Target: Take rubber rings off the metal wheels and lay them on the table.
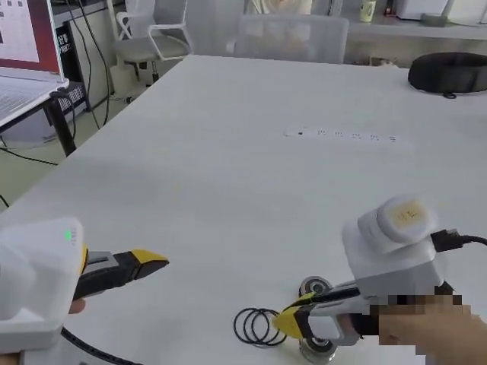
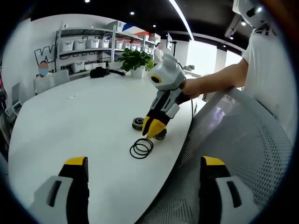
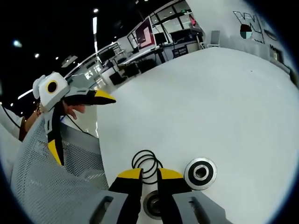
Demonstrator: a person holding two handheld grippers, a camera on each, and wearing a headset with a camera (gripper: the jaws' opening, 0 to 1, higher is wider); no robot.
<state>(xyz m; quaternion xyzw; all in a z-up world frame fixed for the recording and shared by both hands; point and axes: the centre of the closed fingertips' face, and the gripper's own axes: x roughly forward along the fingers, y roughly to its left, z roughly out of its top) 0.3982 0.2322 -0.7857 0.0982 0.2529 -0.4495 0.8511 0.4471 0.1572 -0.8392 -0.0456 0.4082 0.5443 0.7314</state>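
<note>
Black rings (image 1: 257, 325) flat on white table (image 1: 228, 152); right gripper (image 1: 283, 321) tip just beside them, between two wheels (image 1: 314, 287); left gripper (image 1: 154, 265) well apart.

Thin black rubber rings (image 1: 259, 325) lie on the smooth matt white table (image 1: 251, 175) beside shiny metal wheels (image 3: 208, 173).

White power strip (image 1: 342, 135) lies flat ahead of me, alone at mid-distance. Black round cushion-like object (image 1: 449, 72) at far right. Grey chair (image 1: 293, 36) pushed in at far edge. White office chair (image 1: 148, 34) stands beyond, to left. Lit screen (image 1: 23, 30) at my left. Mesh chair back (image 2: 233, 154) close beside me. Potted plant (image 2: 135, 60) stands before shelves (image 2: 88, 44) stacked with bins.
</note>
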